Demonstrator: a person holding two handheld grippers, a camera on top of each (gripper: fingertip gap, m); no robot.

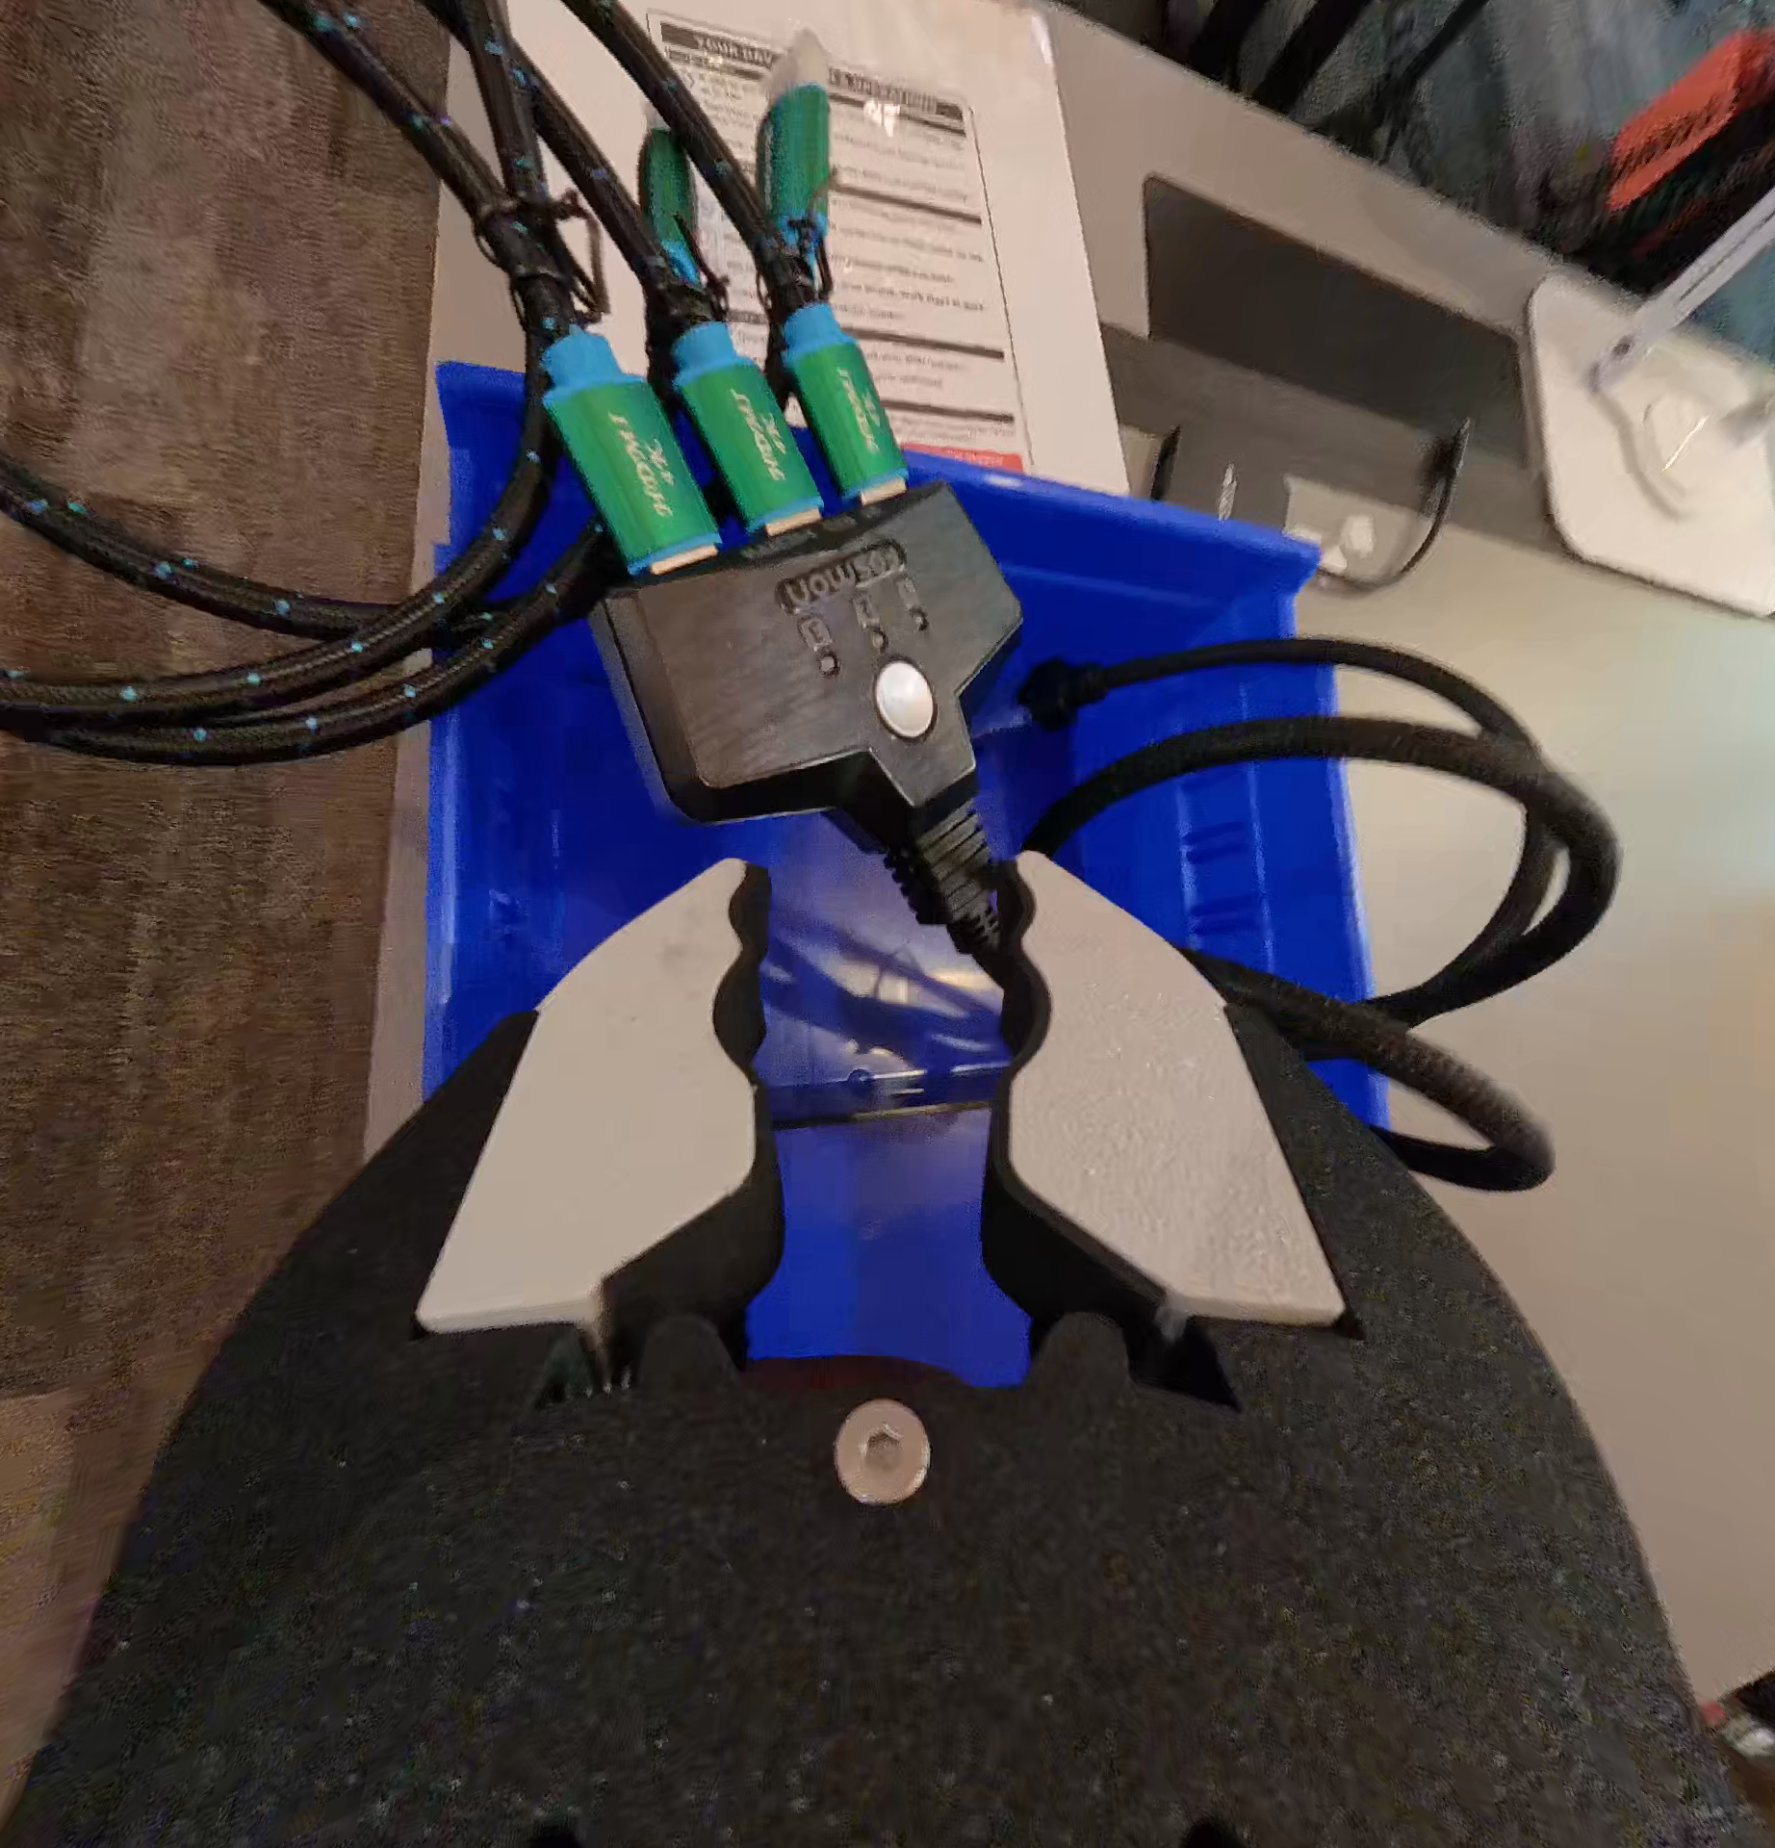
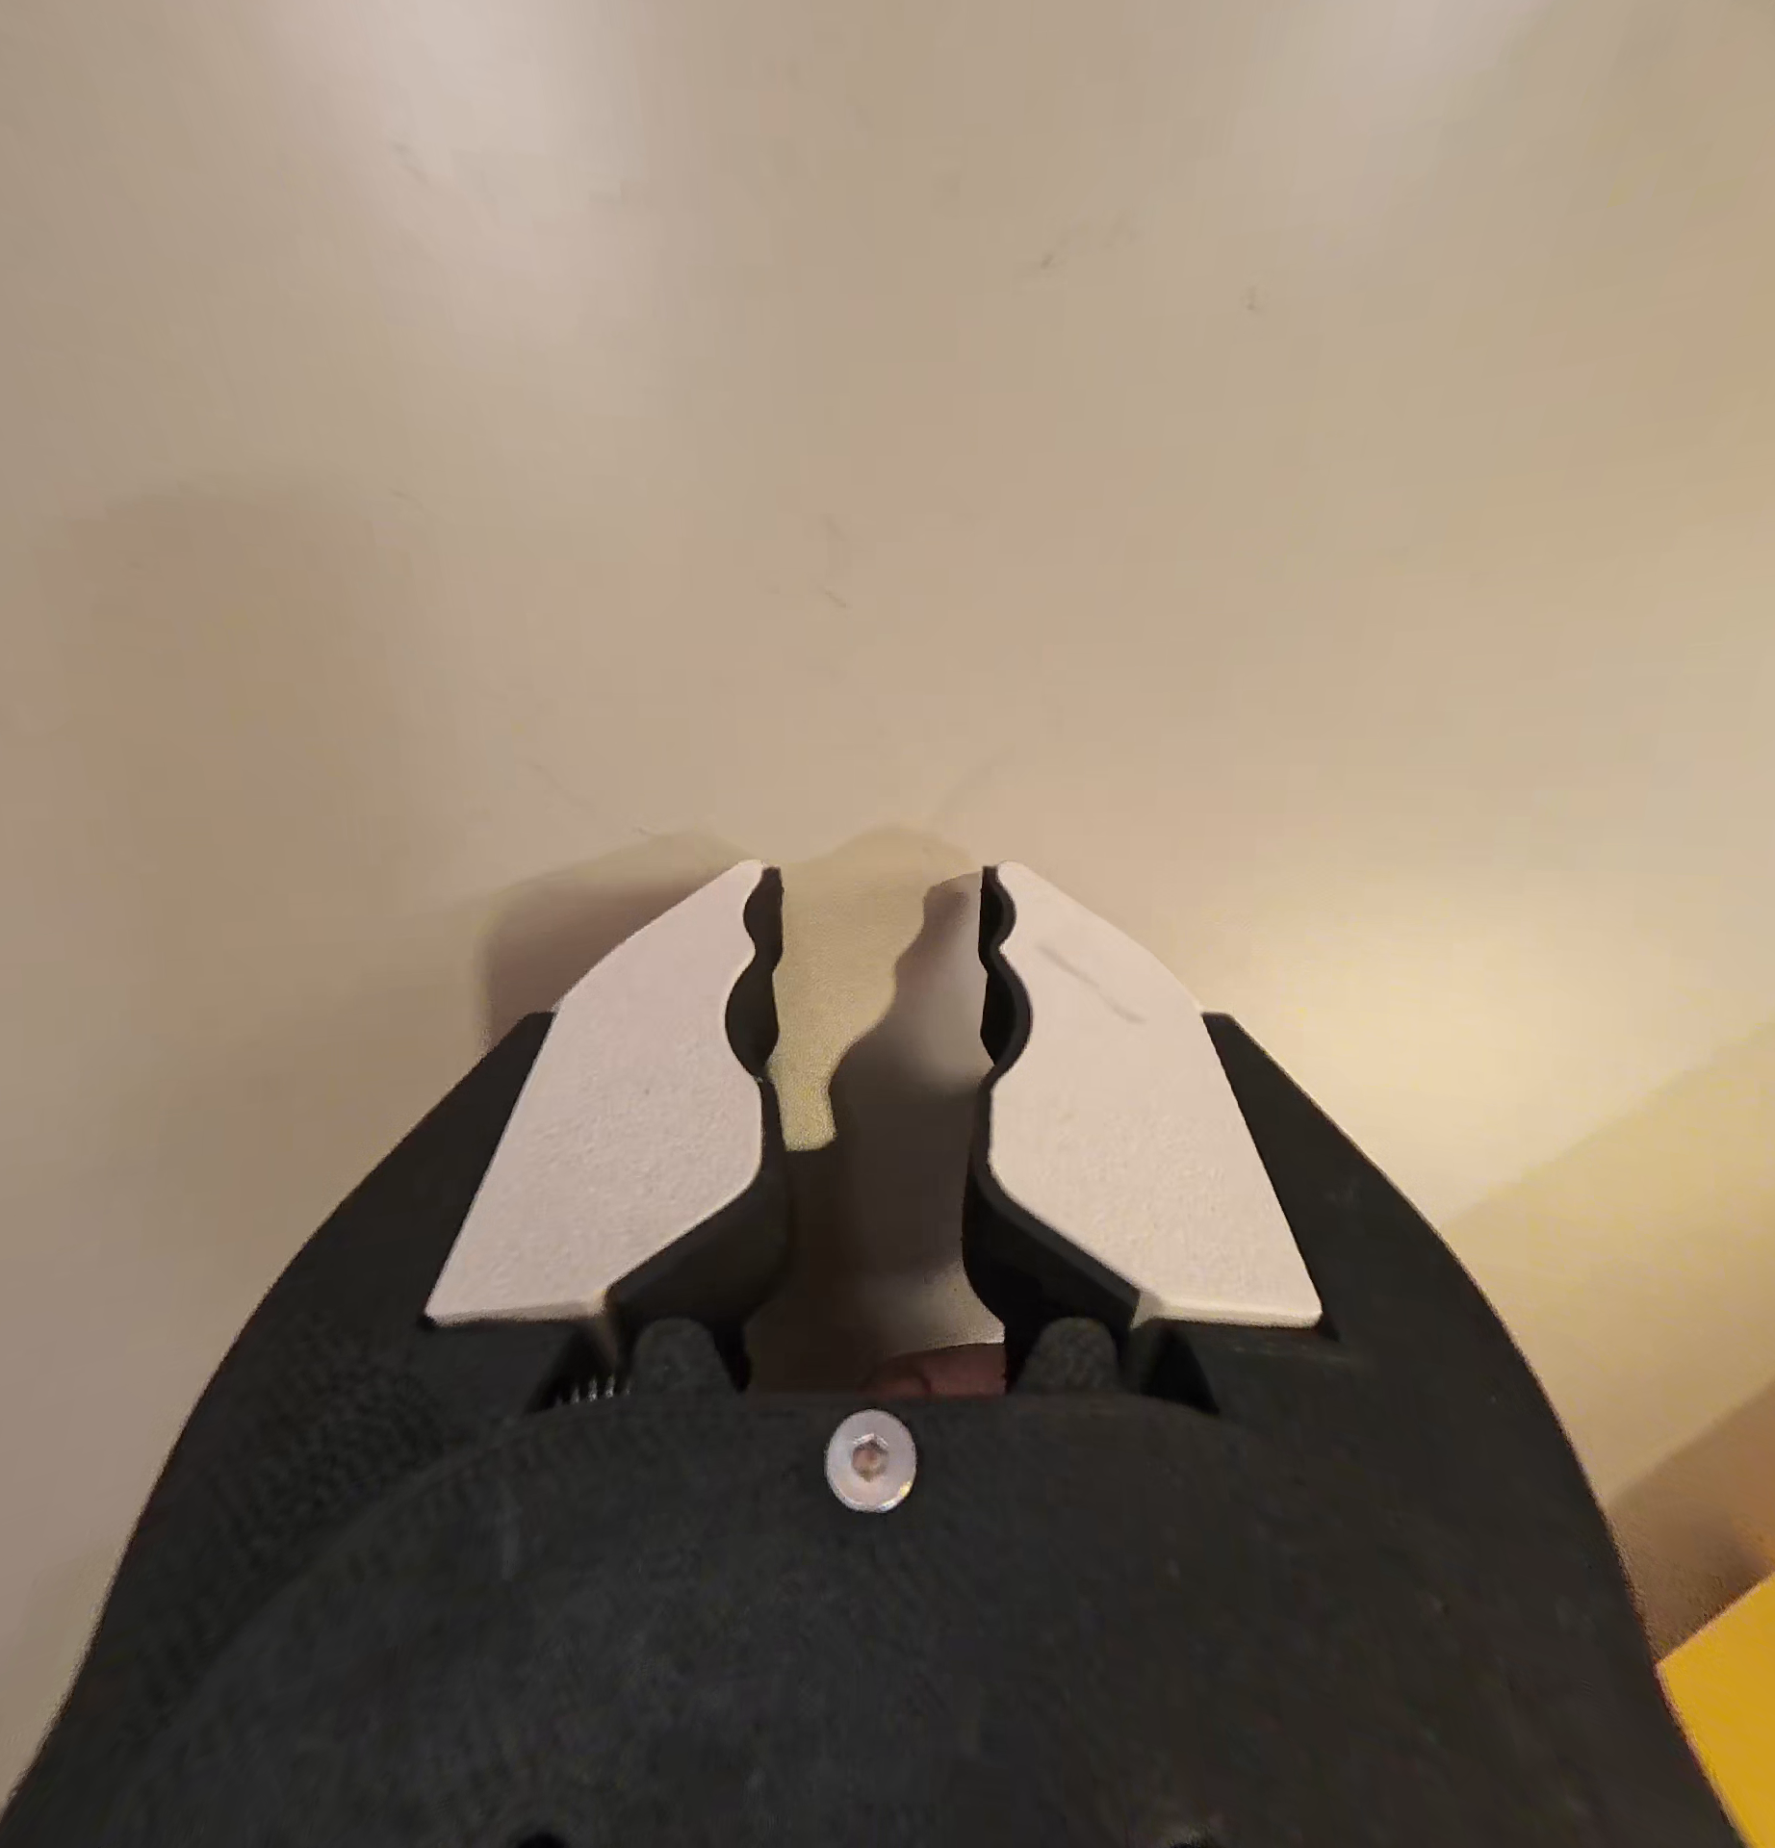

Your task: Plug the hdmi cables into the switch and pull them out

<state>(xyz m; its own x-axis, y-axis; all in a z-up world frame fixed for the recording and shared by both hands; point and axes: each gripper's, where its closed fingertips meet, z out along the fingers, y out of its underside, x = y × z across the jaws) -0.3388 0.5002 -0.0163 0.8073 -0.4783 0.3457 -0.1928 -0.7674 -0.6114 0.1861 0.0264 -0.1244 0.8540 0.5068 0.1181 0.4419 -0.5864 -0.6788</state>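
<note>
In the left wrist view a black switch box [image 1: 793, 680] with a white button hangs over a blue bin [image 1: 563, 850]. Three green plugs [image 1: 748, 450] with black braided cables [image 1: 213, 650] are pushed into its far end. Its own black cable [image 1: 1464, 900] loops off to the right. My left gripper [image 1: 883, 870] is open just below the box. The ribbed cable collar [image 1: 949, 870] lies against the right fingertip [image 1: 1054, 900], and the left fingertip stands apart from it. My right gripper [image 2: 878, 880] is open, with nothing between its fingers, close above a bare beige surface [image 2: 863, 400].
A printed sheet [image 1: 904, 200] lies beyond the bin. A grey device with a dark panel [image 1: 1314, 300] and a white stand [image 1: 1664, 430] sit at the back right. Brown carpet [image 1: 163, 900] lies to the left. A yellow object [image 2: 1744, 1700] shows at the lower right of the right wrist view. Tip to tip, the grippers are about 70 centimetres apart.
</note>
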